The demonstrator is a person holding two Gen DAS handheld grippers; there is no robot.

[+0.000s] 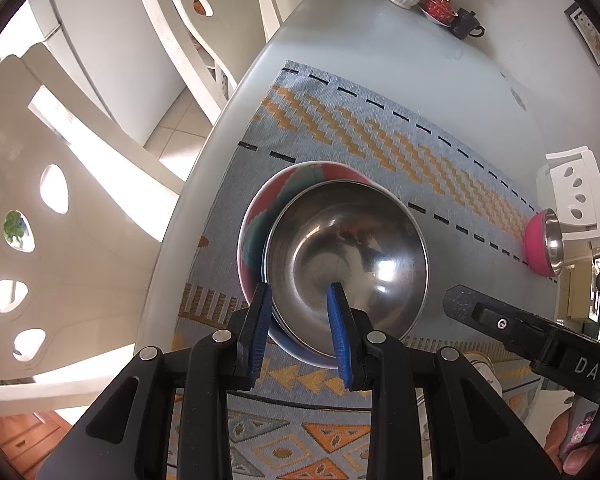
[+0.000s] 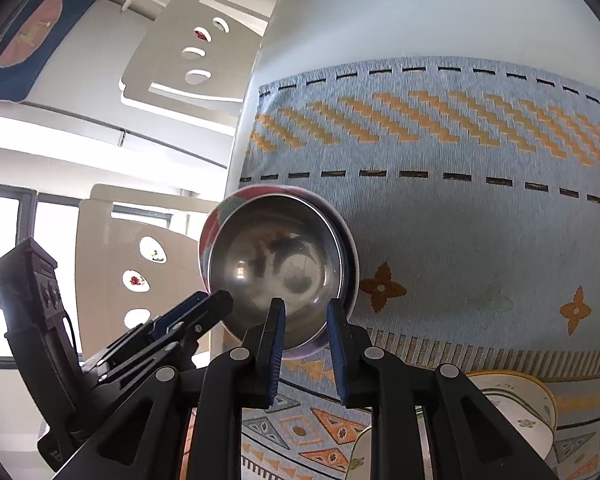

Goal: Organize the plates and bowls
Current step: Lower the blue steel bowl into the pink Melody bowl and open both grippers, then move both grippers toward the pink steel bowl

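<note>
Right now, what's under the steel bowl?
A pink-and-teal patterned bowl sits under the steel bowl, nested, on the woven mat. Its bottom is covered.

black claw [image 1: 300, 332], blue pads [image 1: 260, 332] (ribbed); silver rivets

The shiny steel bowl [image 1: 346, 256] hides most of the pink-and-teal patterned bowl [image 1: 260, 216] beneath; the cream floral plates [image 2: 520, 408] are cut off at the bottom edge.

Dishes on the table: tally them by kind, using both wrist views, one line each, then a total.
Steel bowls: 1, the steel bowl, its rim between the left gripper fingers
Patterned bowls: 1, the colourful bowl under it
Pink bowls: 1, the pink bowl
Plates: 1, the floral plate
Total: 4
</note>
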